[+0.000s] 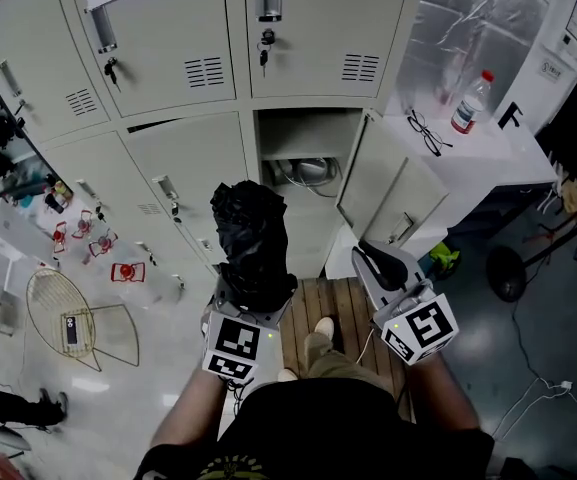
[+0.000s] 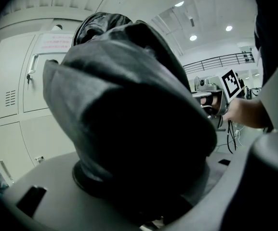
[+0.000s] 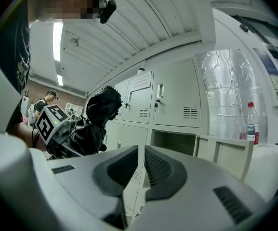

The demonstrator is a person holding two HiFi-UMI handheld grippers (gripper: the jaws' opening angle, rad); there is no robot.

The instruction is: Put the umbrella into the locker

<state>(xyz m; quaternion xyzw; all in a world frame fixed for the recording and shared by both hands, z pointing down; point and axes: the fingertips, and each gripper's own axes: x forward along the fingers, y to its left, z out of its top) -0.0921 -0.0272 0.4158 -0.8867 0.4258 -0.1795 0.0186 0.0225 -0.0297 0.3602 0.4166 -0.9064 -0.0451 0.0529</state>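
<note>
A black folded umbrella (image 1: pixel 251 233) stands between the jaws of my left gripper (image 1: pixel 252 290), which is shut on it. The umbrella (image 2: pixel 129 105) fills most of the left gripper view and hides the fingertips there. It is held in front of the grey lockers, just left of the open locker (image 1: pixel 306 148), whose door (image 1: pixel 383 183) swings out to the right. Something pale lies inside that compartment. My right gripper (image 1: pixel 376 260) hangs level beside the open door, and its jaws are shut with nothing between them (image 3: pixel 141 162).
A white table (image 1: pixel 503 158) at the right carries a water bottle (image 1: pixel 471 102) and glasses (image 1: pixel 426 132). A wire basket (image 1: pixel 63 313) lies on the floor at the left. Wooden slats (image 1: pixel 340 308) sit below the open locker, near the person's foot (image 1: pixel 318 343).
</note>
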